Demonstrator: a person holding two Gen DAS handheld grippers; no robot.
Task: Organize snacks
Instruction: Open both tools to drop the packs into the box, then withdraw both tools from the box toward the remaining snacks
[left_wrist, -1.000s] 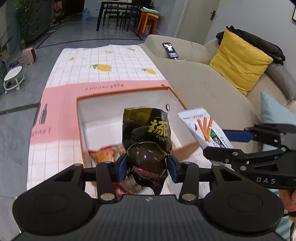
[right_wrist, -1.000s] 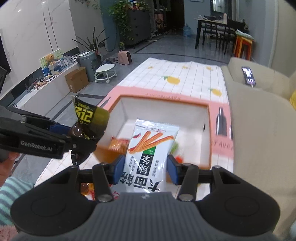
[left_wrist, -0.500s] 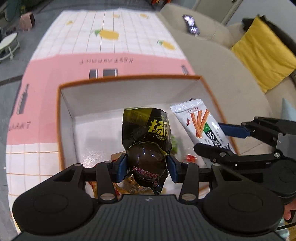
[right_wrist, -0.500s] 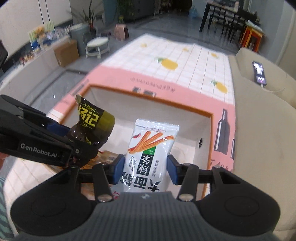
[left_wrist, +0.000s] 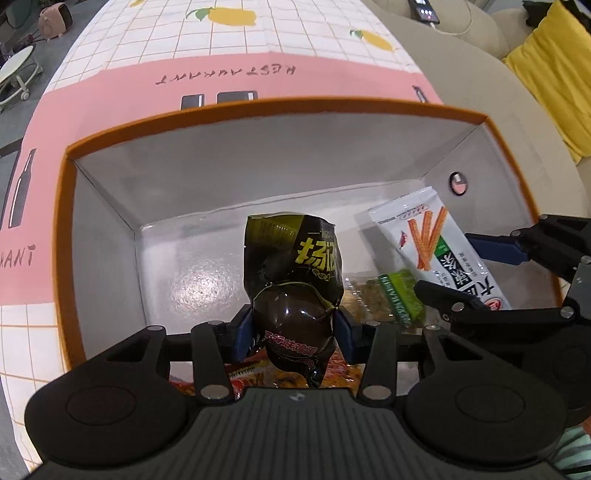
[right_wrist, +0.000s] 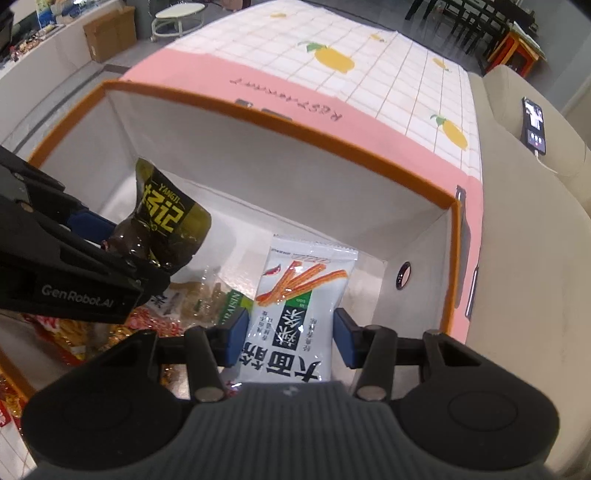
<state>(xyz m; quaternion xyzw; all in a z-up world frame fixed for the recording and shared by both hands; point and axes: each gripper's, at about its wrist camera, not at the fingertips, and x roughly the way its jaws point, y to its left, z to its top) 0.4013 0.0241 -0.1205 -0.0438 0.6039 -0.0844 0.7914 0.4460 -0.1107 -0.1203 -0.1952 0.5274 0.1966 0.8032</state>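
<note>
- I see a large open box with an orange rim and white inner walls, standing on the bench under a pink and white grid cloth printed with lemons.
- Most of the box floor I can see is bare white; the snacks lie at its near end: a clear packet with a green label, and red and orange packets partly hidden under the two grippers.
- Beside the bench on the right runs a beige sofa, with a yellow cushion and a phone on a cable lying on it.
- A small round hole shows in the box's right wall.
- My left gripper points steeply down into the box; its jaws pinch a dark brown pouch with yellow characters, bulging at the bottom and crumpled flat at the top. It is held over the middle of the box, apart from the floor as far as I can tell.
- My right gripper is just beside it, on the box's right; its jaws pinch a white packet printed with orange sticks and a green and black label, flat and upright between the blue pads.
- From the right wrist view the left gripper's black body covers part of the packets below.
</note>
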